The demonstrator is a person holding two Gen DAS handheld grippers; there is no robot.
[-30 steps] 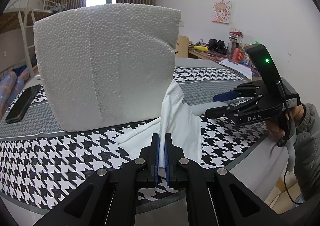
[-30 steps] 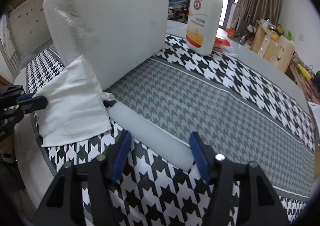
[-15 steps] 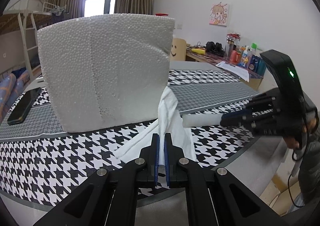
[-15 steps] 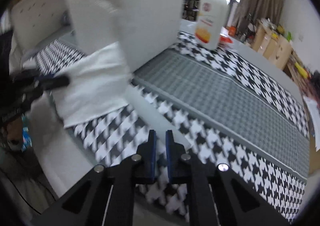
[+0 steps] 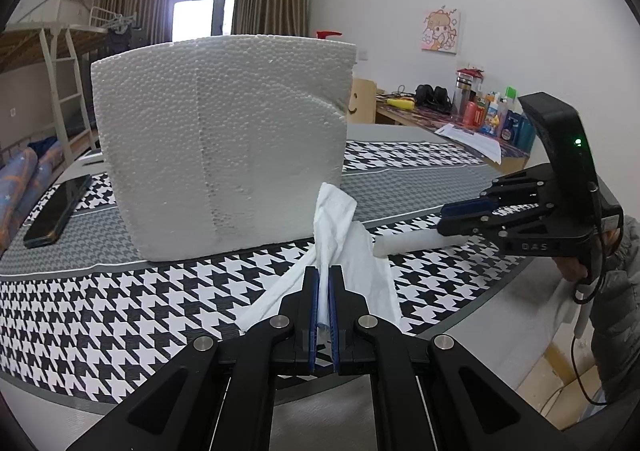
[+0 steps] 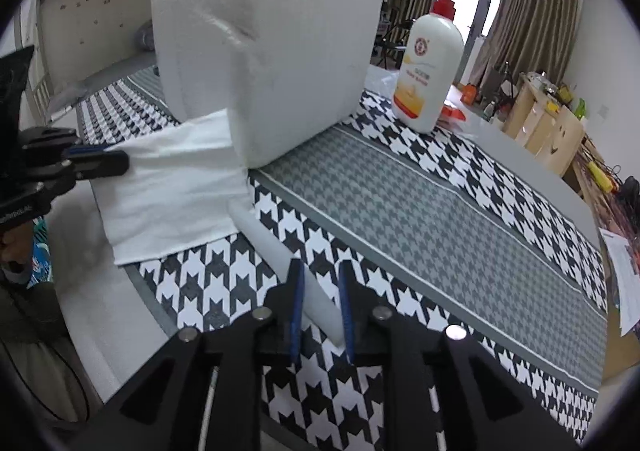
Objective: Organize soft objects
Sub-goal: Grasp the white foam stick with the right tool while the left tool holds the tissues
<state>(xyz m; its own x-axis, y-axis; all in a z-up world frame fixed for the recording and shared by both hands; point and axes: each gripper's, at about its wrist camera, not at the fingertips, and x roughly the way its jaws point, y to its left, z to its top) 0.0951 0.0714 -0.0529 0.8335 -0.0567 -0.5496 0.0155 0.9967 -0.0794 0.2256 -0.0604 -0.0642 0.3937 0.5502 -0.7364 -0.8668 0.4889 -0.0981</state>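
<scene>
1. At the far left of my left wrist view, a dark phone [image 5: 56, 211] lies flat on the houndstooth cloth of the bench [image 5: 120, 311].
2. Next along, the big white foam block [image 5: 224, 147] stands upright on the cloth, well back from the bench's near edge.
3. My left claw [image 5: 324, 291] is clamped on the near end of the white cloth [image 5: 348, 251], which rises in a fold toward the block's lower right corner.
4. Right of that, the white foam rod [image 5: 408, 241] sticks out toward the cloth; its tip is just beside the cloth, and I cannot tell whether they touch.
5. My right claw [image 6: 322, 291] has just been opening wider, yet its pads look pressed on both sides of the rod's near end.
6. In the right wrist view, a pump bottle [image 6: 428, 67] stands beyond the block, farther right.
</scene>
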